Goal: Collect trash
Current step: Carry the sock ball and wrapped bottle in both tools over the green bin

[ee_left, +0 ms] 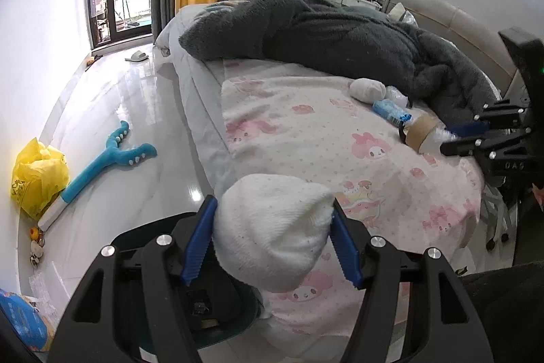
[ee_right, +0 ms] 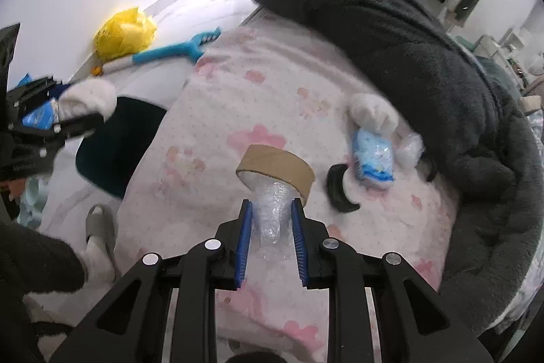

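My left gripper (ee_left: 273, 204) is shut on a white knitted wad (ee_left: 272, 237), held over the bed's near corner and a dark teal container (ee_left: 217, 305). The right wrist view shows that gripper (ee_right: 91, 107) at the far left with the wad (ee_right: 88, 96), beside the teal container (ee_right: 115, 145). My right gripper (ee_right: 271, 203) is shut on a strip of clear bubble wrap (ee_right: 270, 213) that runs through a brown cardboard tape roll (ee_right: 275, 167). On the pink sheet lie another white wad (ee_right: 372, 111), a blue tissue packet (ee_right: 374, 155), crumpled clear plastic (ee_right: 413, 147) and a black curved piece (ee_right: 340, 189).
A dark grey fleece blanket (ee_left: 340, 33) covers the far half of the bed. A yellow plastic bag (ee_left: 37, 176) and a blue long-handled toy (ee_left: 112, 152) lie on the glossy floor by the wall. A grey slipper (ee_right: 98, 223) sits by the bed. A dark sleeve shows at lower left.
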### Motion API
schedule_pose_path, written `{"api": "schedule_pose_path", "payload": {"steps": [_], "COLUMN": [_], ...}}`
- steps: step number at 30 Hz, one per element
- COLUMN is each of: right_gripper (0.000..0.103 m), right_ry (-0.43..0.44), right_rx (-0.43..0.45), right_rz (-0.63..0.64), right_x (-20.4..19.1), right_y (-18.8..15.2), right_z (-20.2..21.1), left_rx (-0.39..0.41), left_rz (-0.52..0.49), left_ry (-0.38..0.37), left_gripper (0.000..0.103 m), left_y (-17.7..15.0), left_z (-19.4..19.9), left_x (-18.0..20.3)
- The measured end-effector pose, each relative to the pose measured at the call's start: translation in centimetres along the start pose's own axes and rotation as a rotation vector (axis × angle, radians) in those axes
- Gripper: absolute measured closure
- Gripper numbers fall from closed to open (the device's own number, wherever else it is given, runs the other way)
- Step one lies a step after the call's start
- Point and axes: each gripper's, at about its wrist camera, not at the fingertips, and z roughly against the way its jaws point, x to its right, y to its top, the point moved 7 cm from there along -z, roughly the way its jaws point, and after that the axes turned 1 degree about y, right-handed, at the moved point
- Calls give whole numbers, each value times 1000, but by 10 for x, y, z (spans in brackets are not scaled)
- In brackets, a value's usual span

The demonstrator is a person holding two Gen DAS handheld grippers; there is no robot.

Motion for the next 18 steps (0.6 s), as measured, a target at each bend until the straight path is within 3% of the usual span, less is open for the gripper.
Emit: {"api": "schedule_pose_path", "payload": {"steps": [12,18], "right_gripper": [80,80], "right_ry": [78,128], "right_rx": [-10,-12], "right_rz": [82,125], "right_x": [-62,-97], "right_y": [28,42], "right_z": [-19,-37], "left_rx": [-17,-84], "left_rz": [42,76], "left_ry": [31,76], "left_gripper": [36,36], "left_y": [-19,-48], "left_z": [9,-5], "left_x": [-40,-74]}}
